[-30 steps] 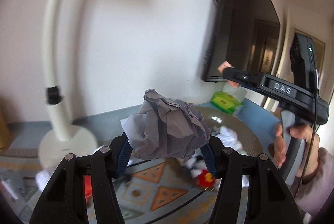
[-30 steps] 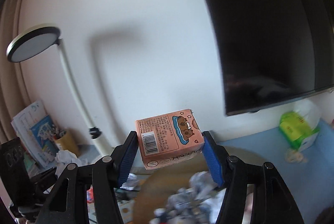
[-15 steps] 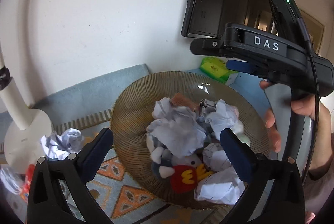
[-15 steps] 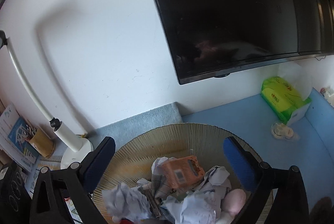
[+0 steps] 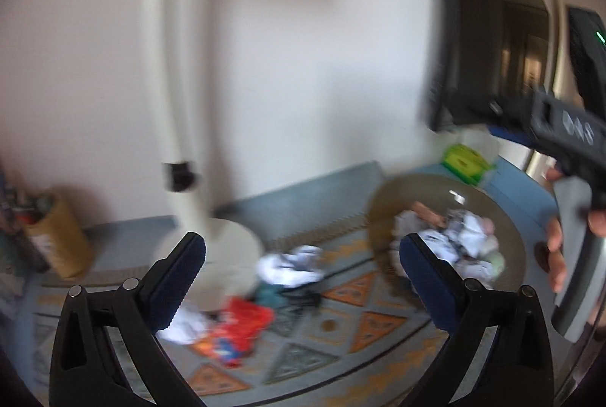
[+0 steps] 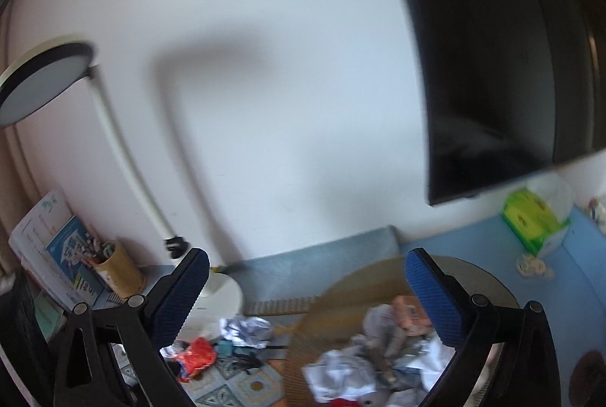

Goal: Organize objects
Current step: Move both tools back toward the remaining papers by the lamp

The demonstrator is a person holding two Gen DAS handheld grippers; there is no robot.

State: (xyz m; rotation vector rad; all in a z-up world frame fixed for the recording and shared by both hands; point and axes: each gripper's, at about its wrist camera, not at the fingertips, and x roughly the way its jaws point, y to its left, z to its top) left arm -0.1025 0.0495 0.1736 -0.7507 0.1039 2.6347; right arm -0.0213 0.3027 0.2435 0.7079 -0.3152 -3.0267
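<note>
A ribbed brown bowl [image 5: 382, 206] [image 6: 341, 297] holds several crumpled paper balls [image 5: 466, 229] [image 6: 337, 374] and the pink carton [image 6: 407, 312]. My left gripper [image 5: 303, 266] is open and empty, to the left of the bowl. My right gripper [image 6: 306, 287] is open and empty, above the bowl's left rim. Its body [image 5: 560, 126] shows at the right of the left wrist view. Loose on the patterned mat lie a crumpled white paper [image 5: 291, 266] [image 6: 246, 329] and a red wrapper [image 5: 242, 327] [image 6: 197, 356].
A white desk lamp [image 5: 178, 104] [image 6: 113, 141] stands at the wall, its base by the loose items. A yellow pen cup [image 5: 57, 240] [image 6: 117, 266] and booklets [image 6: 49, 244] are at the left. A green tissue pack [image 6: 534, 225] and a wall screen [image 6: 511, 47] are at the right.
One second ago my left gripper held a paper ball and my right the pink carton; both let go into the bowl. Both grippers have since swung left and up from the bowl.
</note>
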